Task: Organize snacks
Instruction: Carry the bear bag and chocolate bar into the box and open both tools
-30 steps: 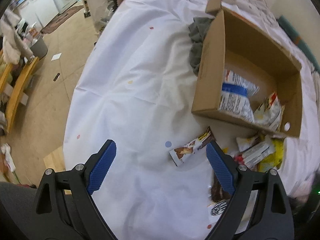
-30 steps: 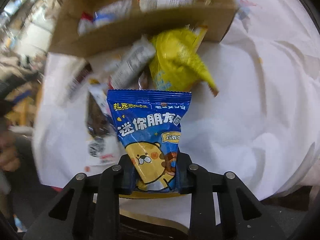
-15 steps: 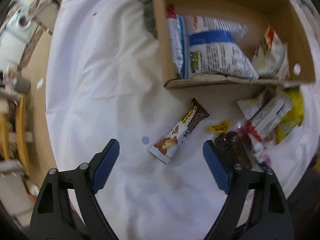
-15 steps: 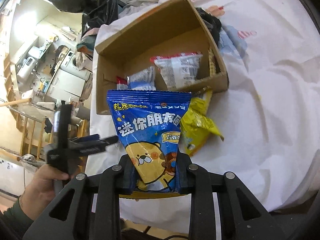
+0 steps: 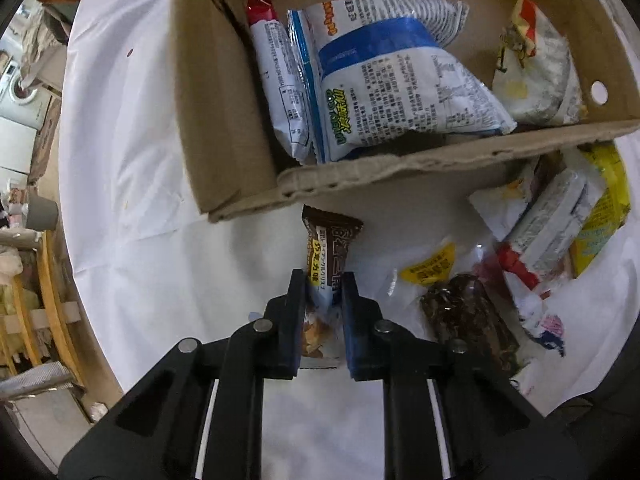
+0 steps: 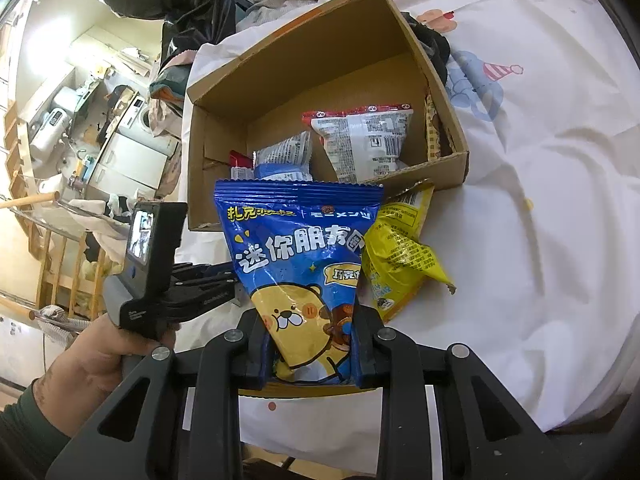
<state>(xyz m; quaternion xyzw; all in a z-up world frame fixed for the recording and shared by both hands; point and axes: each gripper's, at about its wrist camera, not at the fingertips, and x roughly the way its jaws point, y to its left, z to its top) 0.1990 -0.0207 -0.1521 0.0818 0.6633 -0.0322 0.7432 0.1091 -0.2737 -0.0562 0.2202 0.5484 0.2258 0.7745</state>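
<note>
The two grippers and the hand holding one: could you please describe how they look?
Both the left gripper and the right gripper have black linkage frames with round silver pivot pins, white strips along the inner bars, and blue ribbed pads. The left gripper carries a small lit screen on its back. The hand shows a dark green sleeve cuff.

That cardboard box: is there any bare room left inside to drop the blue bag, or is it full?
Inside the cardboard box, the floor along the far wall, behind the white packets, is bare. The near wall is crowded with packets. Outside, the white cloth right of the yellow bag lies open; the pile beside the box is cluttered.
</note>
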